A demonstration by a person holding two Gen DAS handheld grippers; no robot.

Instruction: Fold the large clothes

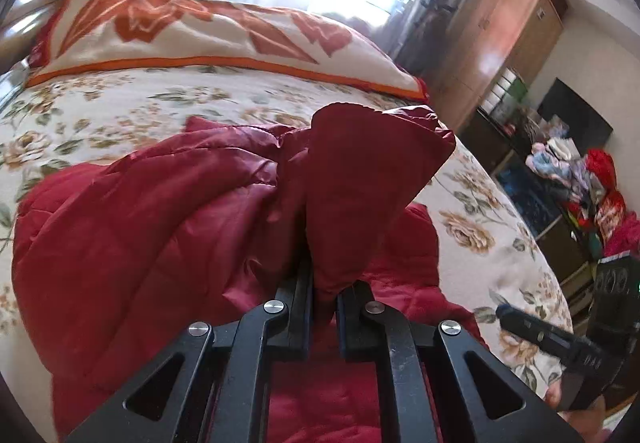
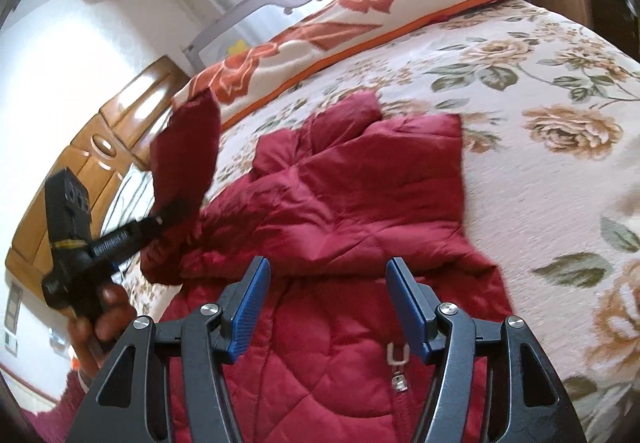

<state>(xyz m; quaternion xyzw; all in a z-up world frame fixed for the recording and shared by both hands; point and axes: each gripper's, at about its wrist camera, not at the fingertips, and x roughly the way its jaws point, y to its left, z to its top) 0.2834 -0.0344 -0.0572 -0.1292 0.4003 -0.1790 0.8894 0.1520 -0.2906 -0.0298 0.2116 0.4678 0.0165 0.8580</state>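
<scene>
At the left, the left hand-held gripper [image 2: 176, 209] is clamped on the cuff end of a sleeve [image 2: 186, 159], lifting it clear of the bed [image 2: 560, 171] so the sleeve stands up and flares above the fingers. A hand [image 2: 106, 317] grips its black handle. The sleeve belongs to a dark red quilted jacket [image 2: 340, 203] that lies spread on the floral bedspread, its long axis running from the near edge of the bed toward the orange-flowered pillow [image 2: 320, 27] at the far side. Its zipper pull [image 2: 398, 367] lies at the near end. Over the jacket's near part the right hand-held gripper [image 2: 328, 307] hovers with its 2 blue pads [image 2: 248, 307] apart and nothing between them. To the right, bare bedspread.
</scene>
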